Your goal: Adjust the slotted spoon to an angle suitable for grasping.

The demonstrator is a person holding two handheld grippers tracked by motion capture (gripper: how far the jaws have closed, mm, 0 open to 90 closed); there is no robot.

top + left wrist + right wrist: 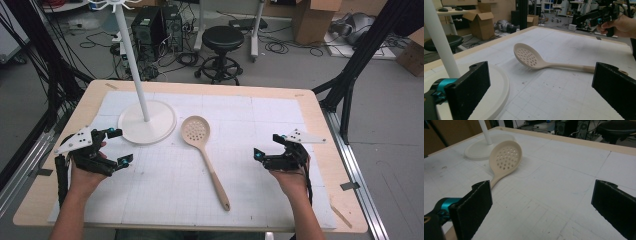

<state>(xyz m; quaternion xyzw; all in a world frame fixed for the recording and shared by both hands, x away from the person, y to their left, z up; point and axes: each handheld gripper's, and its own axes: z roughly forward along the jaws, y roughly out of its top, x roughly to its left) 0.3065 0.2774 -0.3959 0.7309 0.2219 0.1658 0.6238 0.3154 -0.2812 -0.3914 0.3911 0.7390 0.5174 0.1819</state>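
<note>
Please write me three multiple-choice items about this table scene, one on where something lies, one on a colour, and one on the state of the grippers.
1. Where does the beige perforated plastic skimmer spoon lie?
A. Flat on the white gridded mat, between the two grippers
B. Hung on the stand
C. In the right gripper

2. What colour is the round-based metal stand with the upright pole?
A. Black
B. White
C. Red

3. How do the left gripper and the right gripper stand?
A. Both open and empty
B. Both shut on the spoon
C. Left shut, right open

Answers: 1 A, the high view shows the spoon flat on the mat, bowl near the stand's base. 2 B, base and pole are white. 3 A, each gripper view shows wide-apart jaws with nothing between them.
</note>
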